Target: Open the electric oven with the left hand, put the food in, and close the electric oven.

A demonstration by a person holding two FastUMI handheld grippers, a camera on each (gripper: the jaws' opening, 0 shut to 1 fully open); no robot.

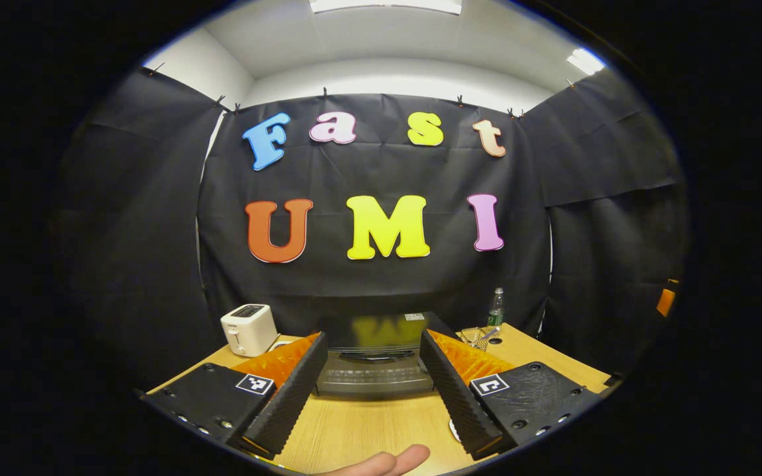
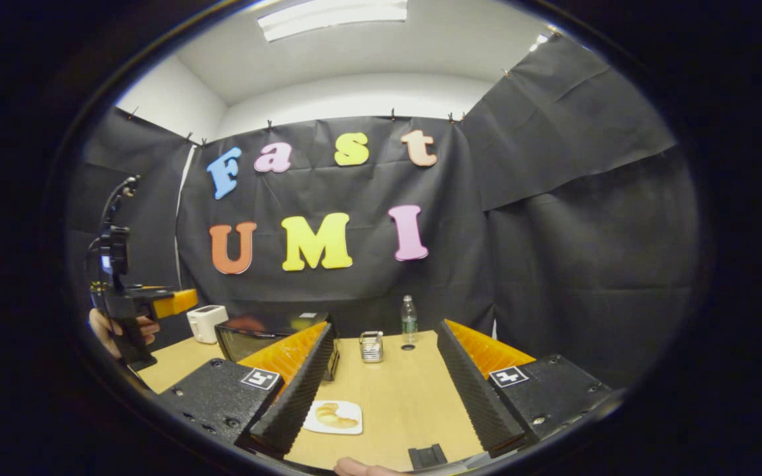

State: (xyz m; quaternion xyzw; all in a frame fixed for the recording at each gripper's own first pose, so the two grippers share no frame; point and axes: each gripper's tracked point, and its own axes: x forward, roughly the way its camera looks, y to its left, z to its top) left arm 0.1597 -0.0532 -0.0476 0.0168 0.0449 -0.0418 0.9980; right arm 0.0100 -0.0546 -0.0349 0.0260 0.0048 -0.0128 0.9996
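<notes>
Oven [image 1: 376,360] door closed at our left hand-held gripper's [image 1: 373,377] twelve o'clock; both hand-held grippers released; croissant [image 2: 335,416] at right hand-held gripper's [image 2: 377,390] seven o'clock on the surface [image 2: 407,390]

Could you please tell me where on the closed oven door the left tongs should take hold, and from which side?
Grip the dark handle, a horizontal bar across the top of the oven door. Come straight in from the front: the left tongs already face it, open, with the handle between the two fingers. Since the bar lies level, turning the tongs to close from above and below probably suits it best.
</notes>
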